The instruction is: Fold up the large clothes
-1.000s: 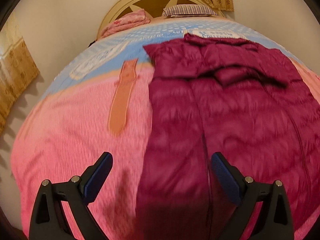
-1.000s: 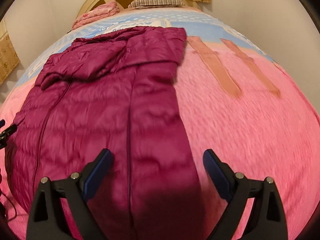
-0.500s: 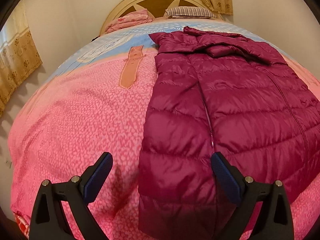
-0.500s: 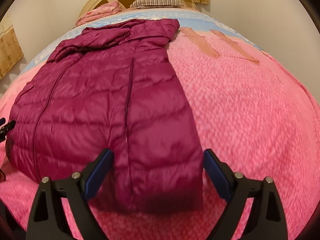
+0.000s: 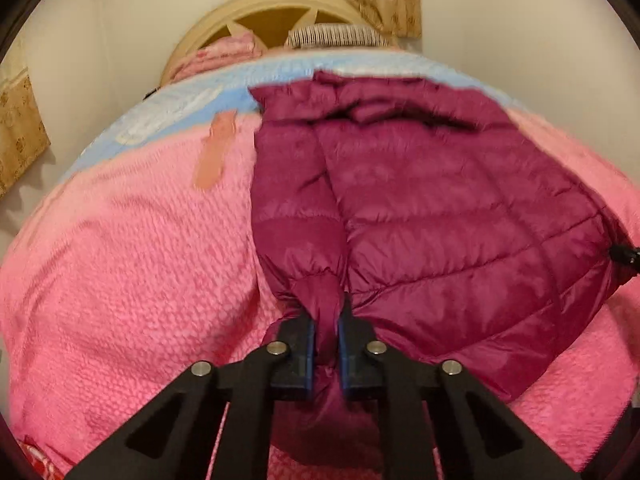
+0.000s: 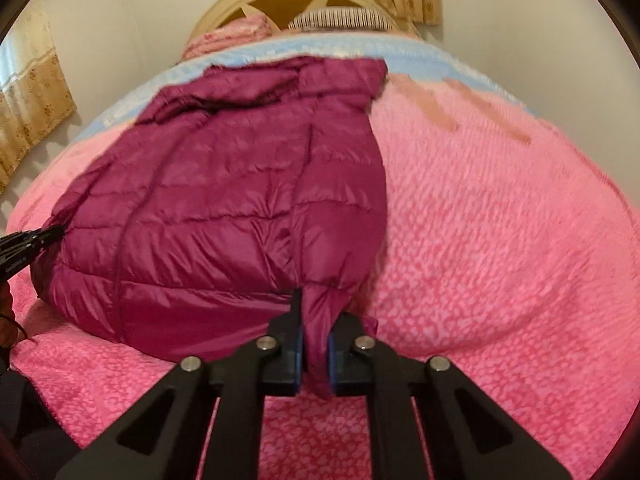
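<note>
A maroon quilted puffer jacket [image 5: 440, 208] lies on the pink bedspread [image 5: 120, 272], collar toward the headboard; it also shows in the right wrist view [image 6: 240, 200]. My left gripper [image 5: 327, 344] is shut on the jacket's near left hem corner, fabric bunched between the blue pads. My right gripper [image 6: 316, 356] is shut on the near right hem corner. The hem is lifted a little off the bed. The left gripper's tip shows at the left edge of the right wrist view [image 6: 36, 240], and the right gripper's tip at the right edge of the left wrist view [image 5: 624, 256].
The bedspread [image 6: 500, 240] turns blue near the cream headboard [image 5: 272, 20]. A striped pillow [image 5: 336, 36] and a folded pink blanket [image 5: 224, 52] lie at the head. Curtains [image 6: 32, 100] hang on the left, and walls stand on both sides.
Both grippers went from open above the hem to shut on the jacket's near corners. The hem is now bunched and raised, and the view is closer to the bed.
</note>
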Motion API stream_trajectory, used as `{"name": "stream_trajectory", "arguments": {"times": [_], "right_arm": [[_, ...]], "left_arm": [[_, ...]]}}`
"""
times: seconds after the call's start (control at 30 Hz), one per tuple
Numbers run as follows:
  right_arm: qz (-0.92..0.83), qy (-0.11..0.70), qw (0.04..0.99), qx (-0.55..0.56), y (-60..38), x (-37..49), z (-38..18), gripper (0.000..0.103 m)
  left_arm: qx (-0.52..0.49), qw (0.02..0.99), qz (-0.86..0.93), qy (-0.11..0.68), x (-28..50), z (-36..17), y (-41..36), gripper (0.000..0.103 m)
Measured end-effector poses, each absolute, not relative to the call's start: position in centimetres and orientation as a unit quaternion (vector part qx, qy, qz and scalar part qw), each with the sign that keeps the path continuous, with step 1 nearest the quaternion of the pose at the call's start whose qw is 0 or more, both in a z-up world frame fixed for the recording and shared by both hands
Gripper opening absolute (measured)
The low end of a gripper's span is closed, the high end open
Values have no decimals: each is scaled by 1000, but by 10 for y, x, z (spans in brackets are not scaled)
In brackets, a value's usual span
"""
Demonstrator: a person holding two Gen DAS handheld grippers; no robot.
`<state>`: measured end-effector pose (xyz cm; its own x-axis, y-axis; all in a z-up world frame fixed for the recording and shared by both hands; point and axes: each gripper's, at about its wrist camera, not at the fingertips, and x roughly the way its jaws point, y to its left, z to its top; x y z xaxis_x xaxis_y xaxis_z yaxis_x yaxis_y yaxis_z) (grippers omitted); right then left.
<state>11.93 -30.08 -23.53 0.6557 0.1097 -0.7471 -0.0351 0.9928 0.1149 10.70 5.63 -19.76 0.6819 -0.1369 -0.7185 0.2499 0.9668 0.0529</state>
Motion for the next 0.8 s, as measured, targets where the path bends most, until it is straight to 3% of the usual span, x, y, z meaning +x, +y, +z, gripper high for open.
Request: {"name": "stream_trajectory", "arguments": {"times": [0.5, 0.6, 0.8], "right_arm": [[58, 229, 971, 41, -299, 23, -78, 6], [51, 212, 975, 45, -299, 31, -71, 6], [15, 216, 974, 62, -308, 112, -95, 6]], "left_arm": [[53, 961, -161, 218, 18, -49, 87, 4], [69, 964, -155, 207, 31, -47, 81, 4], [80, 962, -120, 233, 134, -76, 64, 4]]}}
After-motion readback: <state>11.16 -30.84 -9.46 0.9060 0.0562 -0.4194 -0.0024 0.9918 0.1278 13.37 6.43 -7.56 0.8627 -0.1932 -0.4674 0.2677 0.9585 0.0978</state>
